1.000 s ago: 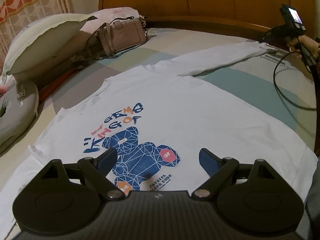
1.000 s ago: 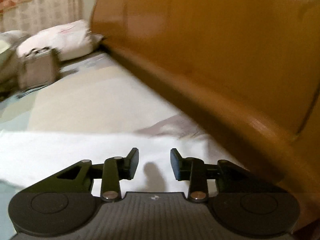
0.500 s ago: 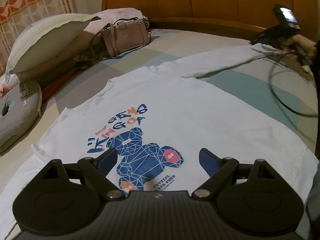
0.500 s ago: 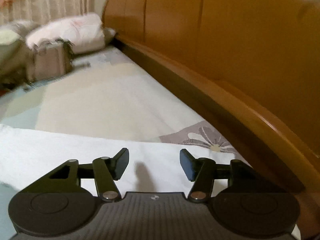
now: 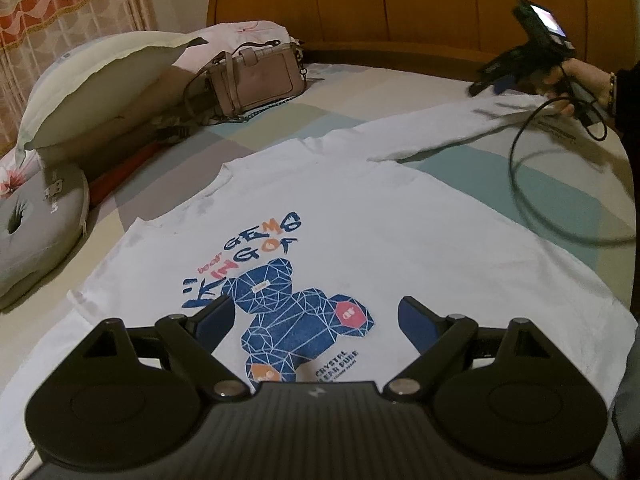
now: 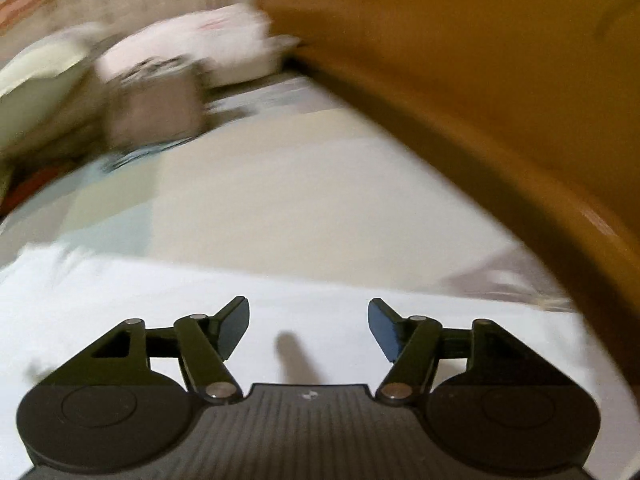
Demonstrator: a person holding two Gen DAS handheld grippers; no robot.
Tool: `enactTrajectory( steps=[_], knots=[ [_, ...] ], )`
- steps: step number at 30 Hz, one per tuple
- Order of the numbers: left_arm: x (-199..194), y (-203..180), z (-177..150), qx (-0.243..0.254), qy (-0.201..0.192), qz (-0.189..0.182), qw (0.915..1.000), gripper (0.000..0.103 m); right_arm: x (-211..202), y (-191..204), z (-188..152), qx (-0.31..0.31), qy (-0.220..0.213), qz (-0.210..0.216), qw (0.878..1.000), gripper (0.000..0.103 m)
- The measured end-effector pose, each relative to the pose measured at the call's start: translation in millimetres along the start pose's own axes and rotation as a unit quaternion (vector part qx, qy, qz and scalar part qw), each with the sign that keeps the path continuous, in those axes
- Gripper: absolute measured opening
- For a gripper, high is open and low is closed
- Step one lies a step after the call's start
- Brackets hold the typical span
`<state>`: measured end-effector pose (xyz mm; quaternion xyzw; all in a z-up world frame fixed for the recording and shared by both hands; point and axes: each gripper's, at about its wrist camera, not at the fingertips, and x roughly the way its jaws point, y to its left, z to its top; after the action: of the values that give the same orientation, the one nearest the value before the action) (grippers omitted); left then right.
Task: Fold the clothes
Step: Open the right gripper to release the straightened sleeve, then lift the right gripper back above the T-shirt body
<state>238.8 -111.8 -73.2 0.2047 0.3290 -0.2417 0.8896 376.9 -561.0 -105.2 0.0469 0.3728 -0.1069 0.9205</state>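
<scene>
A white long-sleeved shirt (image 5: pixel 400 216) with a blue bear print lies flat, front up, on the bed. My left gripper (image 5: pixel 316 318) hovers open over the print near the hem, holding nothing. One sleeve (image 5: pixel 460 124) stretches toward the headboard at the upper right. There a hand holds my right gripper (image 5: pixel 494 84) just over the sleeve's end. In the blurred right wrist view that gripper (image 6: pixel 308 326) is open above the white sleeve (image 6: pixel 160 300), nothing between its fingers.
A wooden headboard (image 5: pixel 400 4) runs along the far side. A taupe handbag (image 5: pixel 256 78), pillows (image 5: pixel 100 80) and a grey cushion (image 5: pixel 36 224) lie at the left. A black cable (image 5: pixel 520 184) loops over the bed at the right.
My right gripper has opened wider and swung left along the sleeve's end. The left gripper has stayed open and eased slightly back over the print.
</scene>
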Motion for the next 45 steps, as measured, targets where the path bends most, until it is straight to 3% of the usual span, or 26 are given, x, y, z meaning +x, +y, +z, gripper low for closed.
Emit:
enactTrajectory(
  steps=[5,7,11,13,19,23,27,31,33,40,45],
  knots=[
    [0.0,6.3,-4.2,-0.009,0.003,0.005,0.9999,0.089,-3.5,42.6,-12.6,-0.069,0.006,0.022,0.997,0.074],
    [0.5,10.0,-6.4,-0.013,0.004,0.005,0.9999,0.089,-5.0,59.1,-17.6,-0.095,0.009,0.031,0.995,0.084],
    [2.9,15.9,-11.0,-0.019,0.003,0.006,0.9998,0.089,-17.9,9.5,-14.0,-0.008,0.011,-0.019,1.000,0.085],
    [3.6,16.9,-12.0,-0.022,0.002,0.005,0.9997,0.089,-24.7,1.7,-8.4,0.016,0.013,-0.017,1.000,0.085],
    [1.5,13.2,-12.2,-0.020,-0.004,0.002,0.9998,0.089,-21.3,55.1,7.1,-0.021,0.035,0.062,0.997,0.085],
    [-0.9,12.8,-11.6,-0.019,-0.004,0.005,0.9998,0.089,19.4,88.7,12.2,-0.059,0.062,0.017,0.996,0.091],
    [-3.5,15.9,-12.0,-0.020,-0.005,0.010,0.9998,0.089,31.0,74.9,23.0,-0.016,0.040,0.010,0.999,0.095],
    [-4.5,19.0,-13.2,-0.022,-0.005,0.011,0.9997,0.089,23.0,76.7,26.0,0.003,0.050,0.016,0.999,0.093],
    [-4.2,19.9,-13.8,-0.023,-0.004,0.010,0.9997,0.089,11.9,91.3,24.0,-0.007,0.053,0.064,0.997,0.093],
    [-3.1,23.3,-16.0,-0.029,-0.001,0.010,0.9995,0.089,6.4,173.8,18.4,-0.109,0.047,0.133,0.984,0.093],
    [-5.6,30.6,-22.1,-0.036,0.004,0.015,0.9992,0.089,21.9,178.4,7.3,-0.143,0.038,0.103,0.984,0.098]
  ],
)
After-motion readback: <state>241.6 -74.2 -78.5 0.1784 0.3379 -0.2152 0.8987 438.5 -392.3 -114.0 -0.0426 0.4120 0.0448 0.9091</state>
